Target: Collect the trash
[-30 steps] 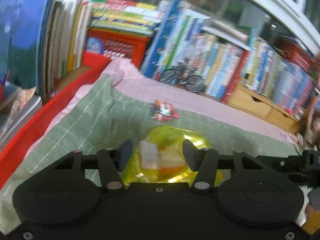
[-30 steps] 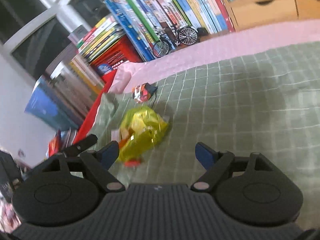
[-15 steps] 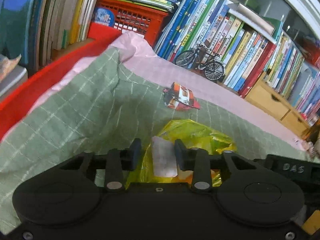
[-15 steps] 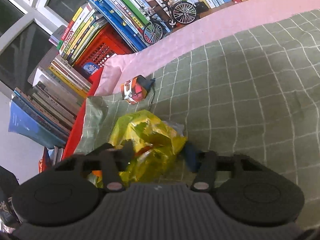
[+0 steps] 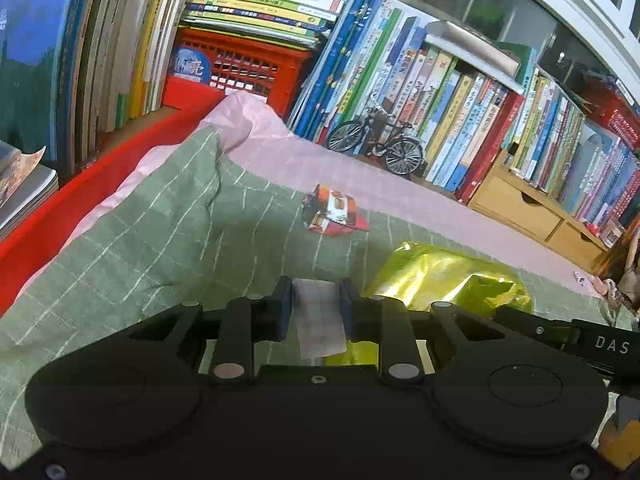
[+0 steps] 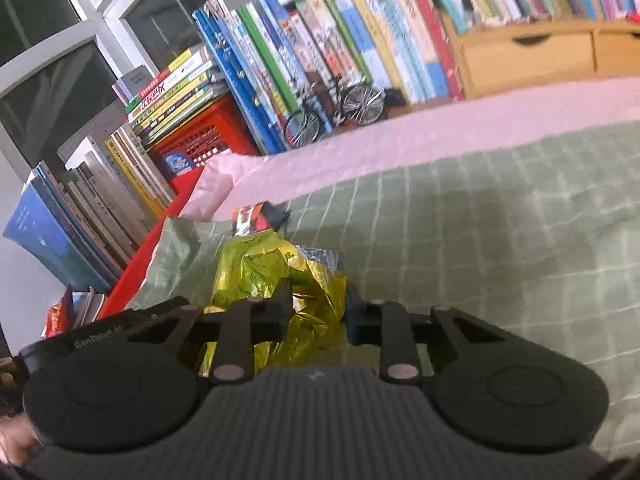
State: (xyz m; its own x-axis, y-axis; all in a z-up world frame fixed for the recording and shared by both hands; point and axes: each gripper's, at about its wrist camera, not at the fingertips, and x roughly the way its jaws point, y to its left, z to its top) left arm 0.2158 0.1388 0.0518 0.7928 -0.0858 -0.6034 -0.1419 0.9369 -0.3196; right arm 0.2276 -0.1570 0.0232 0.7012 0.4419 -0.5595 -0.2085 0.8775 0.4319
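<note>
Item: yellow foil snack bag (image 6: 276, 280), crumpled, lying on the green checked blanket (image 5: 140, 240) near its far-left corner, beside the pink sheet (image 5: 280, 156); a pale paper slip (image 5: 318, 320) lies at its near end.

Left gripper (image 5: 316, 308): jaws closing, pads on either side of the paper slip and about touching it; whether the slip is fixed to the bag cannot be told.

Right gripper (image 6: 316, 308): jaws closing, crumpled foil bunched between them and already pinched.

Second item: small red-and-white wrapper (image 5: 334, 216), loose on the blanket beyond the bag, not yet collected.

Handling note: let both pinches seat fully before lifting; foil is slippery, so take a thick fold rather than an edge; raise both hands together, lest the slip tear or slide free.

Legible writing: "DAS" on the other gripper's body, at the right edge of the left view; spines of the stacked books (image 5: 256, 4) above the red crate (image 5: 236, 68) carry Chinese titles, too small to read reliably.
</note>
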